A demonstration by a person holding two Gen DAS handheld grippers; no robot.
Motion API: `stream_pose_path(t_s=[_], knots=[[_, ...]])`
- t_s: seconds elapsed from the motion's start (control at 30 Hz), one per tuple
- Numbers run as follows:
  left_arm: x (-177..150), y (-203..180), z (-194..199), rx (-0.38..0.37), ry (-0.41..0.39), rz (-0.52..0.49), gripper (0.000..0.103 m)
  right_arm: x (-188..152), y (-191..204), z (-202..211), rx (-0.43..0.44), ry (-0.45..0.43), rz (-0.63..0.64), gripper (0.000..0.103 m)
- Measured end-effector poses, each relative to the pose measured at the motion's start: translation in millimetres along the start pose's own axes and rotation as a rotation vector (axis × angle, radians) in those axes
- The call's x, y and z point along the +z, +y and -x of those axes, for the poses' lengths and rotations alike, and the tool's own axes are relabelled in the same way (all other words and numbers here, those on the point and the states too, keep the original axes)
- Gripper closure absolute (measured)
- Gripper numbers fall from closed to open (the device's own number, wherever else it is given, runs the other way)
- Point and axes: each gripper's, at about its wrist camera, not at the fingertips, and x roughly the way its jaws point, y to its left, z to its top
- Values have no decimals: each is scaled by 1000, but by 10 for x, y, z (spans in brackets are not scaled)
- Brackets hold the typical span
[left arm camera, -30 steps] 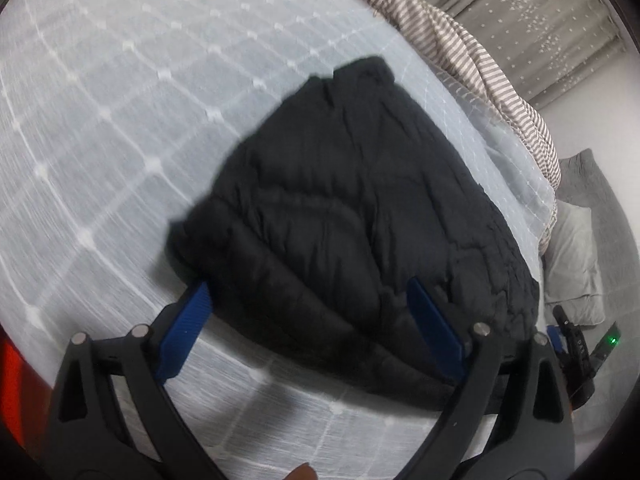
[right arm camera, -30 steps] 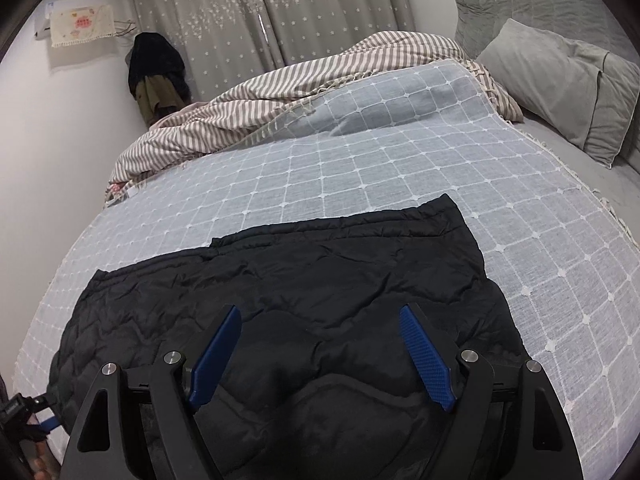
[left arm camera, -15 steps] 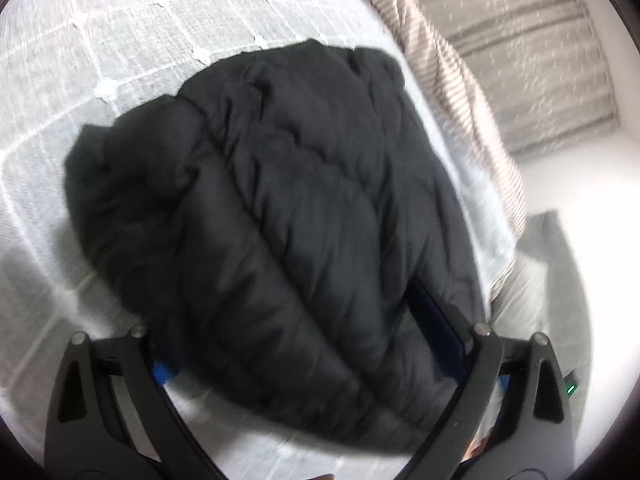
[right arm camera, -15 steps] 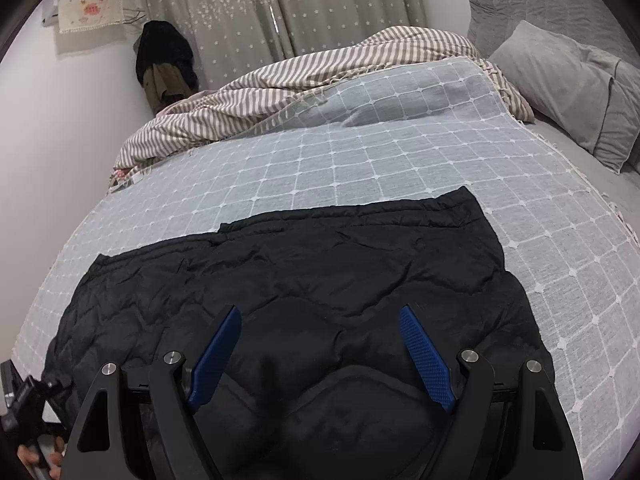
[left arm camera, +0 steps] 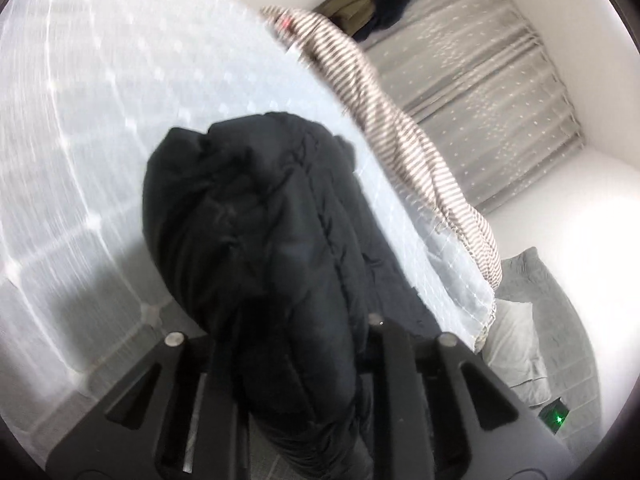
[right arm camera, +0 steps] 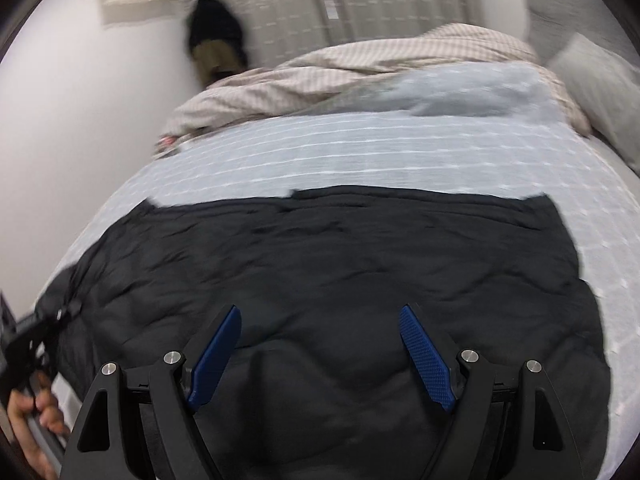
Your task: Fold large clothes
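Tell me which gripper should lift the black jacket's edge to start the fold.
Left. The left gripper is closing with the black jacket bunched between its jaws; the right gripper hovers open above it.

We see a bed under a pale blue grid-patterned cover [right arm camera: 360, 152], a black quilted jacket [right arm camera: 340, 272] spread flat across its near part, a striped blanket [right arm camera: 360, 64] bunched along the far edge, grey pillows [right arm camera: 600, 80] at the right end.

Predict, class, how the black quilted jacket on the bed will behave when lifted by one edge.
The jacket probably flops: it lies creased and bunches where the closing left tool gathers it. Its puffy quilting suggests it is light for its bulk. It looks smooth, so it may slip on the checked bedspread.
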Motion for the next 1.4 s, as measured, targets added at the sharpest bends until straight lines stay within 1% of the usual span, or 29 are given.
stream_pose_path(t_s=[0.1, 0.13, 0.2, 0.27, 0.3, 0.4, 0.53, 0.63, 0.67, 0.7, 0.77, 0.8, 0.83, 0.9, 1.0, 1.03, 1.07, 1.13, 1.17, 1.23, 1.27, 1.3, 1.37, 1.4], knots=[[75, -149, 275, -12, -85, -80, 84, -83, 348, -83, 83, 21, 86, 20], [98, -206, 370, -18, -115, -115, 84, -113, 436, -116, 95, 30, 110, 20], [126, -322, 470, -38, -158, -178, 84, -214, 678, -213, 105, 58, 182, 20], [120, -499, 622, -96, -193, -261, 84, -310, 879, -298, 117, 84, 251, 20], [116, -566, 646, -110, -202, -290, 84, -362, 997, -341, 112, 88, 294, 20], [49, -782, 739, -171, -203, -395, 84, -438, 1125, -420, 110, 96, 345, 20], [-75, -1076, 648, -247, -162, -485, 83, -455, 1055, -508, 121, 121, 314, 20], [-142, -1242, 580, -302, -128, -530, 80, -374, 940, -498, 147, 162, 292, 20], [-180, -1291, 570, -322, -113, -545, 80, -318, 882, -459, 159, 171, 273, 20], [-228, -1380, 523, -347, -89, -569, 79, -224, 754, -367, 176, 158, 228, 20], [-355, -1543, 465, -381, -52, -615, 77, -96, 532, -225, 193, 112, 155, 20], [-420, -1605, 455, -397, -32, -642, 76, 3, 319, -113, 194, 75, 94, 20], [-519, -1682, 443, -413, -9, -671, 75, 54, 188, -51, 189, 54, 56, 20], [-670, -1789, 403, -441, 37, -718, 72, 171, -259, 95, 166, 1, -68, 20], [-962, -1936, 218, -498, 159, -772, 69, 265, -836, 215, 118, -49, -226, 20], [-1074, -1952, 147, -513, 205, -783, 67, 276, -941, 245, 99, -61, -257, 20], [-1187, -1963, 69, -520, 250, -791, 66, 283, -1128, 304, 63, -83, -300, 20], [-1395, -1967, -106, -519, 355, -808, 62, 282, -1374, 405, 23, -115, -357, 20], [-1493, -1958, -182, -513, 400, -818, 61, 278, -1487, 455, 15, -132, -387, 20], [-1686, -1938, -313, -500, 479, -848, 55, 282, -1638, 508, 13, -156, -433, 20], [-1765, -1932, -354, -497, 507, -873, 55, 280, -1697, 528, 18, -166, -453, 20], [-1856, -1934, -380, -492, 524, -912, 52, 278, -1746, 549, 34, -175, -469, 20], [-1957, -1965, -385, -477, 545, -971, 49, 272, -1739, 565, 69, -183, -478, 20], [-1975, -1977, -385, -468, 550, -987, 47, 241, -1733, 596, 100, -184, -479, 20]])
